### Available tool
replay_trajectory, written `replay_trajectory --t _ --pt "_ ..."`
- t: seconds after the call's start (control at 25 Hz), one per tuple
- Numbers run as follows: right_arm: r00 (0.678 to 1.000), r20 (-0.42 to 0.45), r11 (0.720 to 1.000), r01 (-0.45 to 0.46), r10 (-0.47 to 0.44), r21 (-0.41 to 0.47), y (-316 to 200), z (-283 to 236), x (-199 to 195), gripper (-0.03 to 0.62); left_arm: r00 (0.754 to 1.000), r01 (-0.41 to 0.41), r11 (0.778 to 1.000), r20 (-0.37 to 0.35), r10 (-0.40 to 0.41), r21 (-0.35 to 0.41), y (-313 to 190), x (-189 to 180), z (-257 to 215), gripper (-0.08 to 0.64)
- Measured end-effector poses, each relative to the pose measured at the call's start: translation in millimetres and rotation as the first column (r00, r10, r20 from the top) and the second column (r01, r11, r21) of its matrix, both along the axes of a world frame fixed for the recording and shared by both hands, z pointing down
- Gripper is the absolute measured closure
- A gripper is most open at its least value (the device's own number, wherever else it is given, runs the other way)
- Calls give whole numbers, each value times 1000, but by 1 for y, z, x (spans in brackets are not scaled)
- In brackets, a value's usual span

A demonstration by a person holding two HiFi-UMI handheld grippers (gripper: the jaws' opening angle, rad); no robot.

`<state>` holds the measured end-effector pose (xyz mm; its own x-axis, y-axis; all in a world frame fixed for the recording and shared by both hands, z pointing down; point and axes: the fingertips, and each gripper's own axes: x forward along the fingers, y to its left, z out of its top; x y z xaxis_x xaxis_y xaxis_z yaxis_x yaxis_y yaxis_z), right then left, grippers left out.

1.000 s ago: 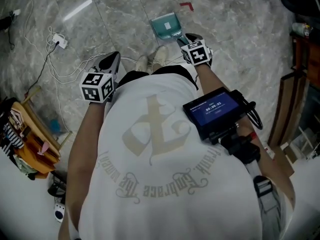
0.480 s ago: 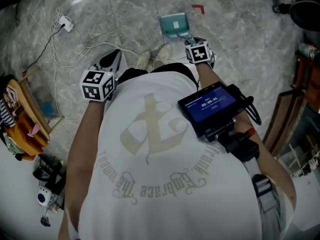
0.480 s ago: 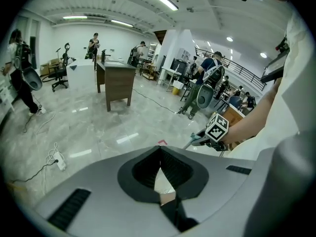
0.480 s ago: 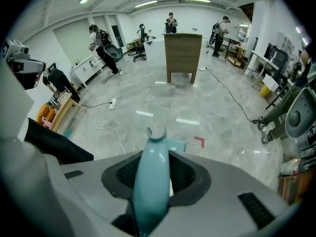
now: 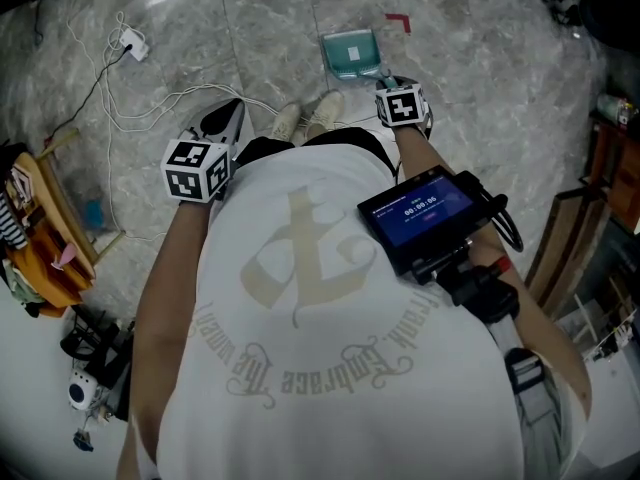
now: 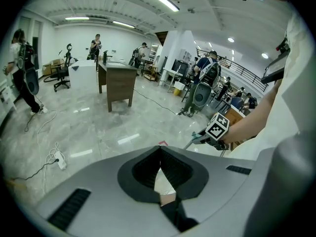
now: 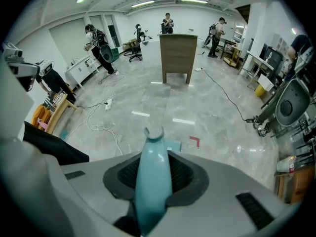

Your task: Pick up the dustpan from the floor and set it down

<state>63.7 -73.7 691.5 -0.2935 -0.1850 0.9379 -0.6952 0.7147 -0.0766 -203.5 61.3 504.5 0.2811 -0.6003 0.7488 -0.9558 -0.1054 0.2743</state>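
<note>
Between the right hand-held gripper's (image 7: 154, 172) jaws, which just closed and pinch it, lies the dustpan's (image 5: 351, 53) handle.

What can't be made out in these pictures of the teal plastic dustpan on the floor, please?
Right gripper view: its jaws have just been closing around the teal plastic dustpan handle, which partly covers the pads; contact unclear.
Same view: the scoop, mostly behind that handle.
Head view: that handle, hidden under the right gripper.
</note>
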Motion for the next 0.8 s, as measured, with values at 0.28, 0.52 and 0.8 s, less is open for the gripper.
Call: replay_trajectory --t 0.28,0.52,0.8 --pt "1000 4 999 16 -16 32 -14 -9 -1 486 1000 -13 1000 3 13 6 -8 -4 1 548" --pt "999 24 999 33 -34 31 -10 -7 -7 488 999 -44 999 -1 44 10 -20 -3 4 548" --pt "999 36 998 37 -39 44 -8 -10 -8 488 998 -63 998 0 63 17 -28 -4 10 548"
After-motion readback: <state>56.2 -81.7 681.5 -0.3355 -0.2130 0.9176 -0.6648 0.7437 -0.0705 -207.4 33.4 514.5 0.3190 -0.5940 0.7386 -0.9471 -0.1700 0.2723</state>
